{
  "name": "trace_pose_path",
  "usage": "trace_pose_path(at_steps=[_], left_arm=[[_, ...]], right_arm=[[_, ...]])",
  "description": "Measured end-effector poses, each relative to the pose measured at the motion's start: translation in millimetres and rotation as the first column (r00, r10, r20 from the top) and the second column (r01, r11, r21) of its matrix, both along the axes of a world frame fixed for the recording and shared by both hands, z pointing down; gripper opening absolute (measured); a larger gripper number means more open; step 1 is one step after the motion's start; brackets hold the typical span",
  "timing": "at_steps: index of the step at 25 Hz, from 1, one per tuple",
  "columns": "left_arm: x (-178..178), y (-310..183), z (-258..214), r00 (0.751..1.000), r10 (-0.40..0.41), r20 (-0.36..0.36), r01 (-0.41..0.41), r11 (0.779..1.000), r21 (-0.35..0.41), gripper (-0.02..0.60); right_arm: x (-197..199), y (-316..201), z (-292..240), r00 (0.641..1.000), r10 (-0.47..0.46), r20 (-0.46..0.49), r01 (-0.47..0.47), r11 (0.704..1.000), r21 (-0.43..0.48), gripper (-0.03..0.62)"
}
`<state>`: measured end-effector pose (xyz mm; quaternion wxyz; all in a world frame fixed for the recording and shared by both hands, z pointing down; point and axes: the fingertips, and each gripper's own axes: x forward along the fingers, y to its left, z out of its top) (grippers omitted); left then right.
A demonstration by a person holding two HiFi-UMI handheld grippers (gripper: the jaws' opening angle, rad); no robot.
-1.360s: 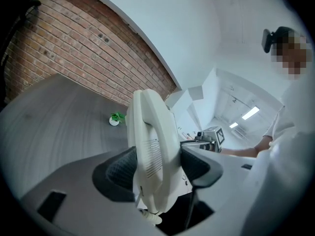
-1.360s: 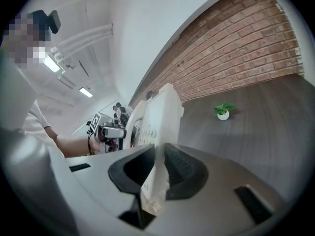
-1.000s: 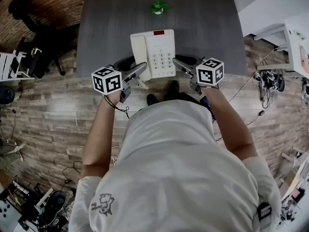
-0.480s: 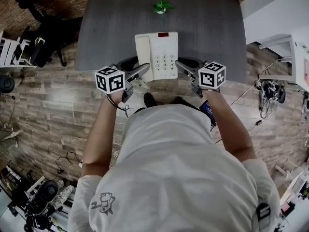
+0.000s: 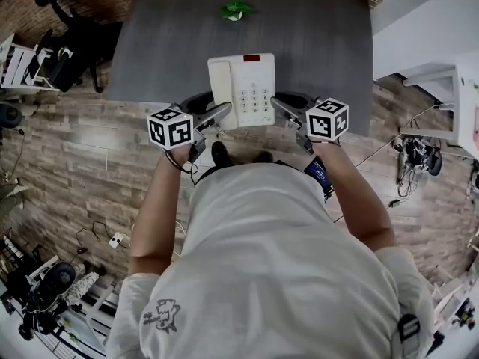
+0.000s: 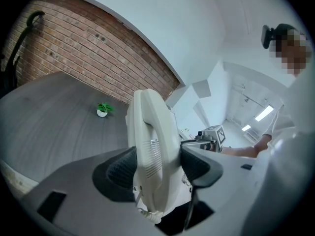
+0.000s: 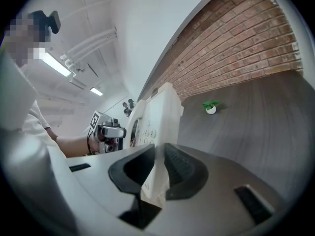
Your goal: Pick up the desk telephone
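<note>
Closest to me, the person's pale shirt carries a small dark graphic low on the left side. It is too small to read as words.

In front of the person, both hands hold the desk telephone (image 5: 251, 88) between them. The left gripper (image 5: 217, 112) has its jaws spread wide and pressed on the thick handset (image 6: 150, 141) side. The right gripper (image 5: 281, 105) has its jaws drawn narrow, pinching the thin right edge of the base (image 7: 157, 117). Each gripper's marker cube (image 5: 170, 128) shows only black-and-white squares, with no lettering.

The telephone sits at the near edge of the grey counter (image 5: 314, 43), its near end reaching past that edge towards the person. From the gripper views I judge it already lifted clear of the counter, so the grasp is done and the lift or carry is in hand. Next, both hands need to move together and keep it level. The right pinch has little edge to hold, so any twist or pulling apart could let the base slip.

There is no brand I can make out on the telephone. The keypad (image 5: 258, 99) figures are too small to read, and the red window (image 5: 251, 57) at the far end shows nothing legible.

Farther off, a small green plant (image 5: 235, 10) stands on the counter, with a brick wall (image 6: 83, 48) beyond it.
</note>
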<state>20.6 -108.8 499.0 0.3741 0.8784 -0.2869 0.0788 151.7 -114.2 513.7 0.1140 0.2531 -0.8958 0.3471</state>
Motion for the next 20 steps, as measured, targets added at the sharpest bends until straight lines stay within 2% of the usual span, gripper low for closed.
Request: trace_pose_path(at_steps=[6,12,20], left_arm=[[9.2,12.3,0.2,0.998,-0.061,-0.013,0.061,0.998,-0.013,0.296],[21.4,34.7,-1.1,0.993,-0.115,0.005,0.115,0.993,-0.020,0.296],[13.5,44.1,1.9,0.992,-0.124,0.022,0.125,0.991,-0.042,0.296]], right_arm=[[8.6,3.1,-4.0,0.999,-0.054,-0.004,0.054,0.999,0.003,0.067],[20.3,18.0,-4.0,0.996,-0.091,0.025,0.092,0.996,-0.008,0.066],[11.7,26.7,1.3,0.994,-0.105,0.032,0.106,0.994,-0.028,0.066]])
